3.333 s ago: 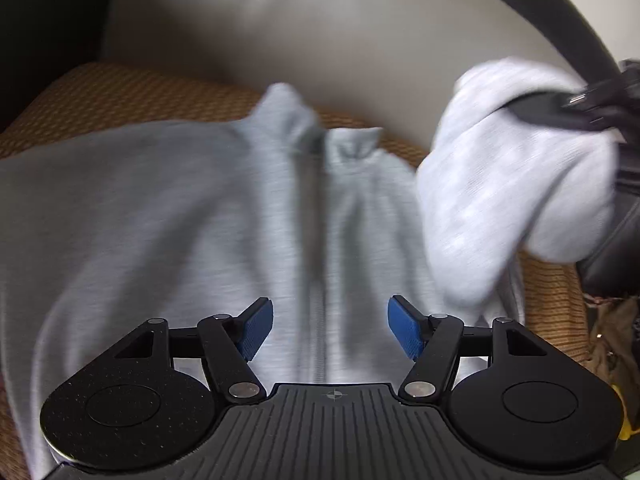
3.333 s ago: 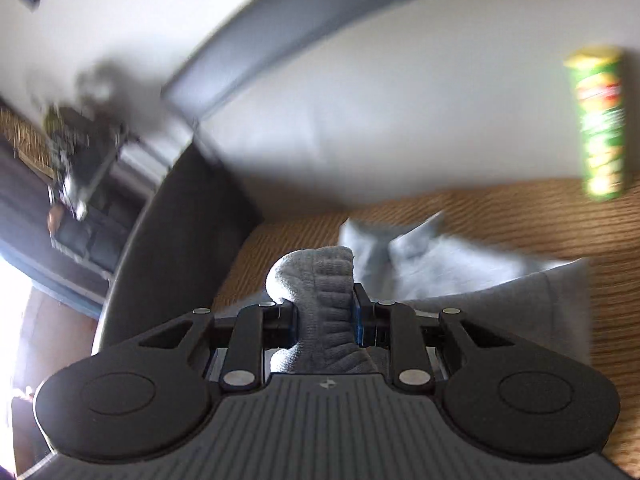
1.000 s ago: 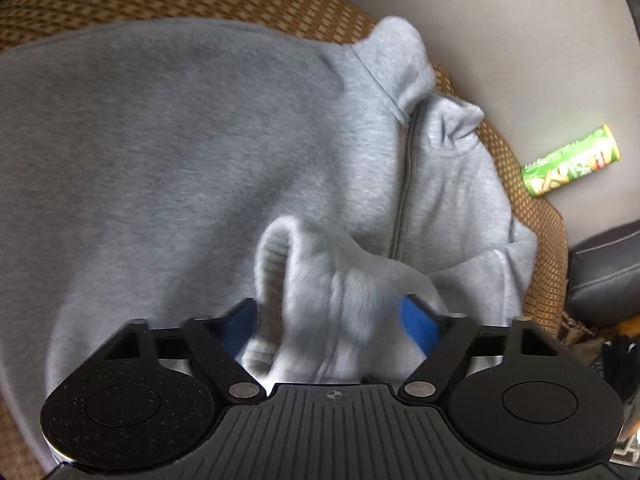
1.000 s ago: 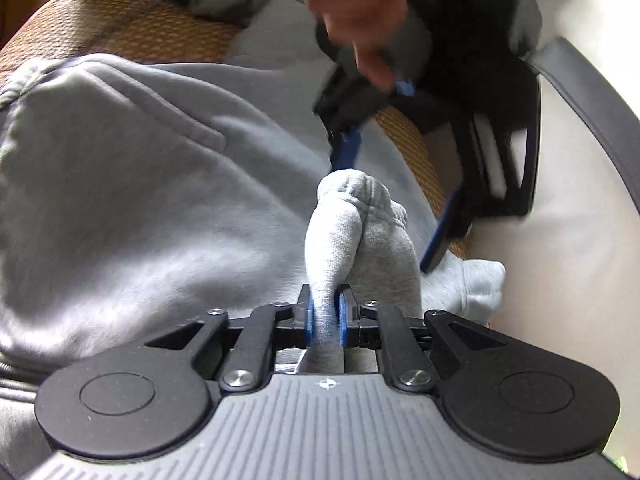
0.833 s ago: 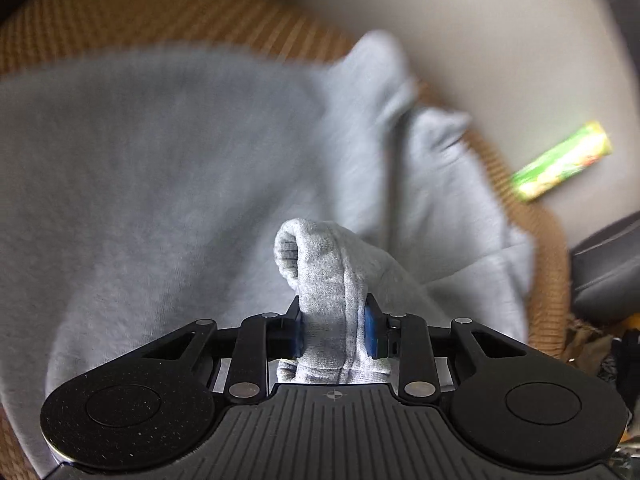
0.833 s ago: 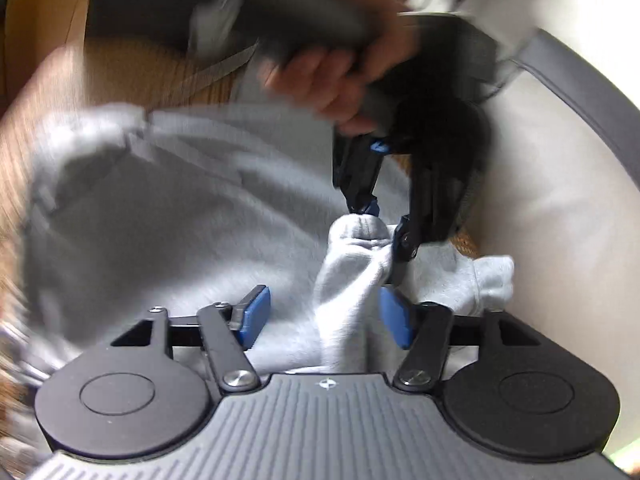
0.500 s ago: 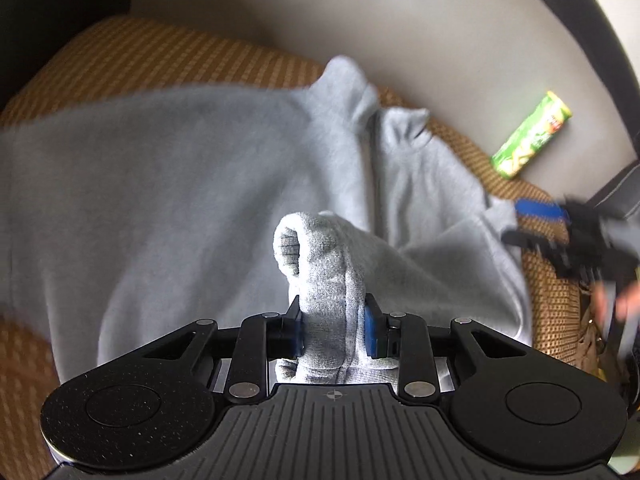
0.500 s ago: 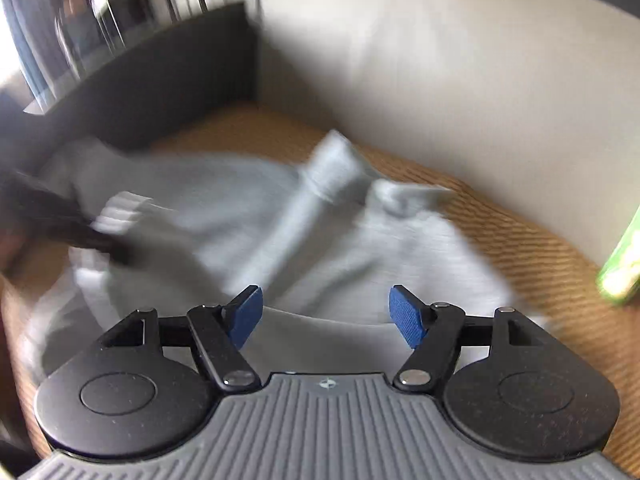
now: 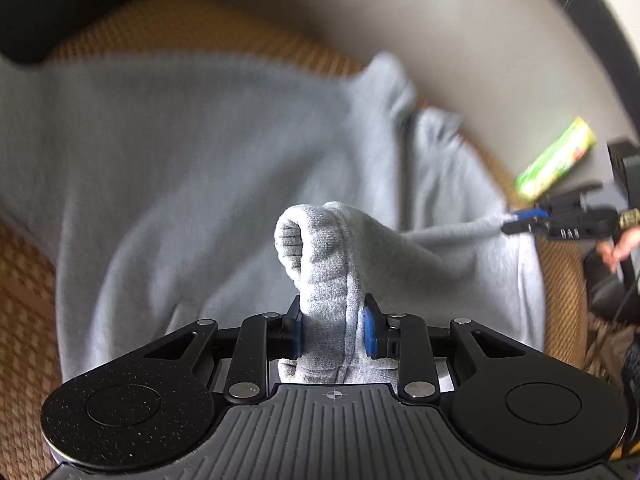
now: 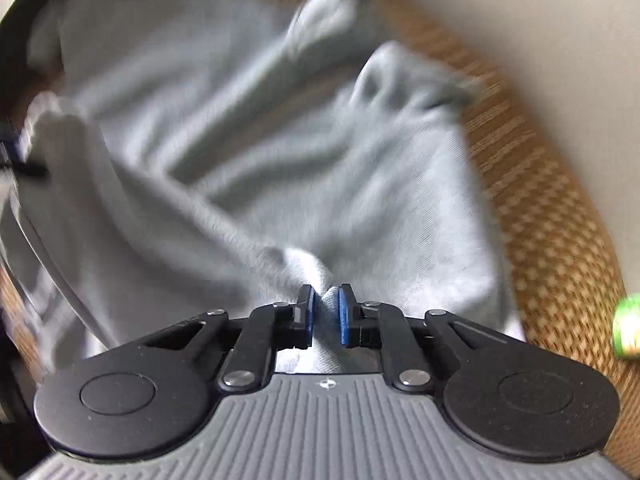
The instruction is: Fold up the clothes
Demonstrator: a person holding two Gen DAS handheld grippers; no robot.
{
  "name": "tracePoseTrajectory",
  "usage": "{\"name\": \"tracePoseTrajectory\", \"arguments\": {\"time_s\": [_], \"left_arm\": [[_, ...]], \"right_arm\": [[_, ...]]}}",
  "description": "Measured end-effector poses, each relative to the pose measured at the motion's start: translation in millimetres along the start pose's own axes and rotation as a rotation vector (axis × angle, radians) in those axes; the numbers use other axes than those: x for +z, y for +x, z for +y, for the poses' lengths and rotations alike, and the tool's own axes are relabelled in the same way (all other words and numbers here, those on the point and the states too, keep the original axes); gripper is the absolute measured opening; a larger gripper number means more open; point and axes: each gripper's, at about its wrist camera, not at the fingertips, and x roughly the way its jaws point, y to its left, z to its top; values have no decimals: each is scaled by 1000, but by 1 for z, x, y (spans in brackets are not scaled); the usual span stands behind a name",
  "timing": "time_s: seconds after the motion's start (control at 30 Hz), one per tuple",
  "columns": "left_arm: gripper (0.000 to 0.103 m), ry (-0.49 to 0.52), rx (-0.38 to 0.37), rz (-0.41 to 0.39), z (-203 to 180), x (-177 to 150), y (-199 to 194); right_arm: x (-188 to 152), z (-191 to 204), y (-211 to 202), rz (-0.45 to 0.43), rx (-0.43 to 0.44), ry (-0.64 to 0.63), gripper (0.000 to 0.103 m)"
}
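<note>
The left gripper (image 9: pixel 331 334) pinched the sleeve cuff (image 9: pixel 316 248). The right gripper (image 10: pixel 326 317), at three o'clock from it, had just closed, pinching a fold of the grey jacket (image 10: pixel 248 140).

Soft fleecy cloth sweatshirt (image 9: pixel 208 152) lies on a coarse woven mat (image 10: pixel 552 216); the can (image 9: pixel 554 162) looks glossy.

Both wrist cameras looked steeply down, close over the same grey sweatshirt (image 9: pixel 208 152) filling mid-frame.
</note>
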Motion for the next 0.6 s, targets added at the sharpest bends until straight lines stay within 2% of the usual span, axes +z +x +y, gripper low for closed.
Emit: {"name": "tracePoseTrajectory", "arguments": {"time_s": [0.13, 0.2, 0.23, 0.27, 0.33, 0.37, 0.43, 0.47, 0.5, 0.53, 0.57, 0.6], "left_arm": [[27, 14, 14, -157, -11, 20, -14], [31, 26, 48, -155, -6, 26, 9], [33, 7, 67, -136, 1, 29, 27], [44, -18, 85, -96, 10, 31, 48], [48, -43, 159, 14, 28, 33, 85], [47, -59, 148, 51, 36, 33, 92], [53, -96, 91, 47, 43, 36, 80], [53, -116, 74, 33, 44, 38, 72], [57, -137, 58, 19, 46, 40, 63], [60, -147, 55, 7, 47, 43, 61], [65, -156, 52, -4, 47, 47, 60], [66, -155, 68, -6, 47, 51, 63]], "right_arm": [[-14, -11, -40, -161, -35, 102, 14], [-19, -15, -48, -223, -73, 152, 17], [-19, -17, -40, -233, -114, 176, 21], [-18, -18, -28, -236, -165, 200, 21], [-17, -20, -1, -204, -266, 249, 21], [-17, -22, 13, -183, -314, 274, 25], [-26, -23, 10, -214, -327, 322, 28], [-31, -24, 4, -242, -321, 346, 34], [-39, -24, -6, -272, -312, 368, 41], [-48, -23, -19, -306, -300, 389, 58], [-58, -23, -30, -329, -293, 414, 65], [-67, -23, -38, -343, -291, 444, 65]]}}
